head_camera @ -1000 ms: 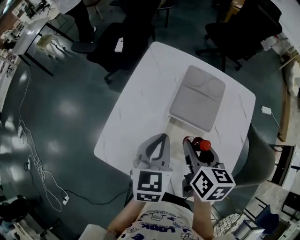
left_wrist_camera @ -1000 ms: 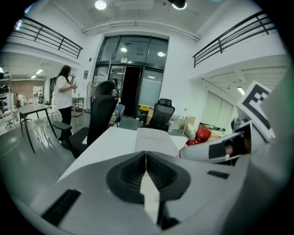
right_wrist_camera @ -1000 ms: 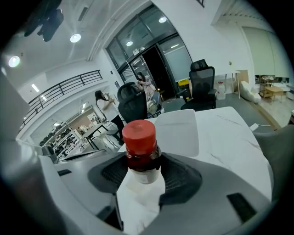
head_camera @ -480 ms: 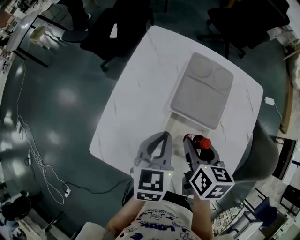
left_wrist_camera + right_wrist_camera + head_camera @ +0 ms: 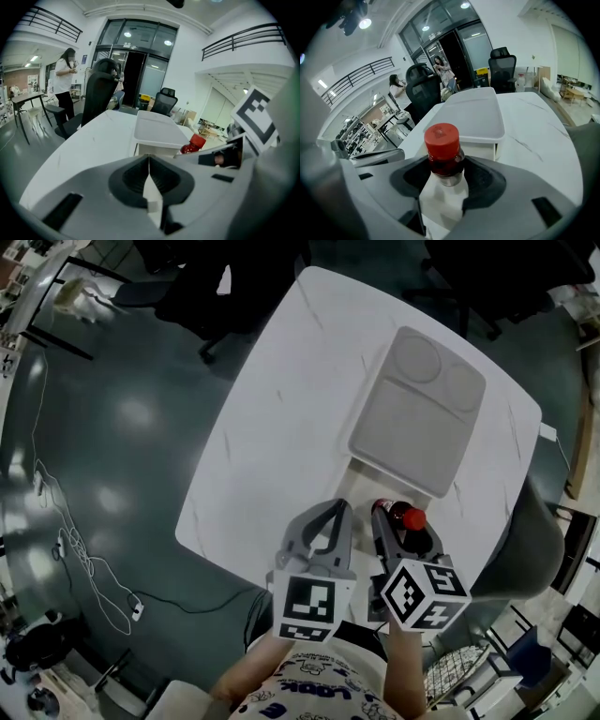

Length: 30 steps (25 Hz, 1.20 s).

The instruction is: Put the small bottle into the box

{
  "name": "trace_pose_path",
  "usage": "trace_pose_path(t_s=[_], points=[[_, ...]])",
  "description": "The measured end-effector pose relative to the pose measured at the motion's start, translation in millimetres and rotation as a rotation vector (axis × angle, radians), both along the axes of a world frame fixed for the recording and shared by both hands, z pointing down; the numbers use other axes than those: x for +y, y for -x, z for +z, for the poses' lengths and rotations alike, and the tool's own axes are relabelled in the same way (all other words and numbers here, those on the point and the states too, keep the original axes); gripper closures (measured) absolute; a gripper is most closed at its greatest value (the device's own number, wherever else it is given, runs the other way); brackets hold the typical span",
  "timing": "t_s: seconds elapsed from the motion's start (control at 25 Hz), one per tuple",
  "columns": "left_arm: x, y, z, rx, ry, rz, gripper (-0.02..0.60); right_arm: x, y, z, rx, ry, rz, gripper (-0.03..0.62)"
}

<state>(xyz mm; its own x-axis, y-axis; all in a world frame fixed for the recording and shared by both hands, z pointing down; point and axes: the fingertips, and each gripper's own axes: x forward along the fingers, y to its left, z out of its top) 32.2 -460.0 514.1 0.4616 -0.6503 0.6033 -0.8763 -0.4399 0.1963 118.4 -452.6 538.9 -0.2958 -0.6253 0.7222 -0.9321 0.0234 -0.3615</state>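
A small bottle (image 5: 443, 161) with a red cap and white label stands upright between the jaws of my right gripper (image 5: 401, 526), which is shut on it; its red cap (image 5: 412, 518) shows in the head view near the table's front edge. The grey box (image 5: 418, 411) with its lid on lies on the white table (image 5: 281, 399), just beyond the bottle, and appears as the box (image 5: 477, 119) right behind the cap. My left gripper (image 5: 323, 526) hangs beside the right one, jaws shut on nothing. From the left gripper view the box (image 5: 157, 133) and bottle (image 5: 193, 144) lie ahead.
Black office chairs (image 5: 239, 292) stand on the dark floor past the table's far edge. People (image 5: 65, 84) stand by desks in the background. Cables (image 5: 75, 549) lie on the floor to the left.
The view has shifted, so the table and box sit a little farther up and right. Both grippers keep their places side by side, the bottle still held.
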Motion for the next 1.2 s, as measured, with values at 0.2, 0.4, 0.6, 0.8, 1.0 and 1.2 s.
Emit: trace_pose_path(t_s=[0.2,0.4,0.6,0.8,1.0,1.2], points=[[-0.2,-3.5,4.1,0.006,0.01,0.008,0.562,-1.1,1.0,9.8,0.039,0.031,-0.017,0.365],[-1.2,-5.2,6.5,0.01,0.016,0.005,0.562,-0.8,2.3,14.5,0.068,0.064,-0.027,0.365],[-1.3,-4.8,7.6,0.009,0.019,0.001,0.562,-0.9,2.2,19.0,0.076,0.103,-0.028,0.365],[-1.1,-5.3,7.7,0.008,0.018,-0.002,0.561,-0.2,2.5,23.0,0.094,0.129,-0.039,0.365],[0.4,-4.5,7.0,0.013,0.018,-0.002,0.563,0.9,4.2,24.5,0.107,0.133,-0.049,0.365],[0.6,-2.5,5.6,0.012,0.011,-0.006,0.561,1.0,4.7,22.3,0.108,0.128,-0.041,0.364]])
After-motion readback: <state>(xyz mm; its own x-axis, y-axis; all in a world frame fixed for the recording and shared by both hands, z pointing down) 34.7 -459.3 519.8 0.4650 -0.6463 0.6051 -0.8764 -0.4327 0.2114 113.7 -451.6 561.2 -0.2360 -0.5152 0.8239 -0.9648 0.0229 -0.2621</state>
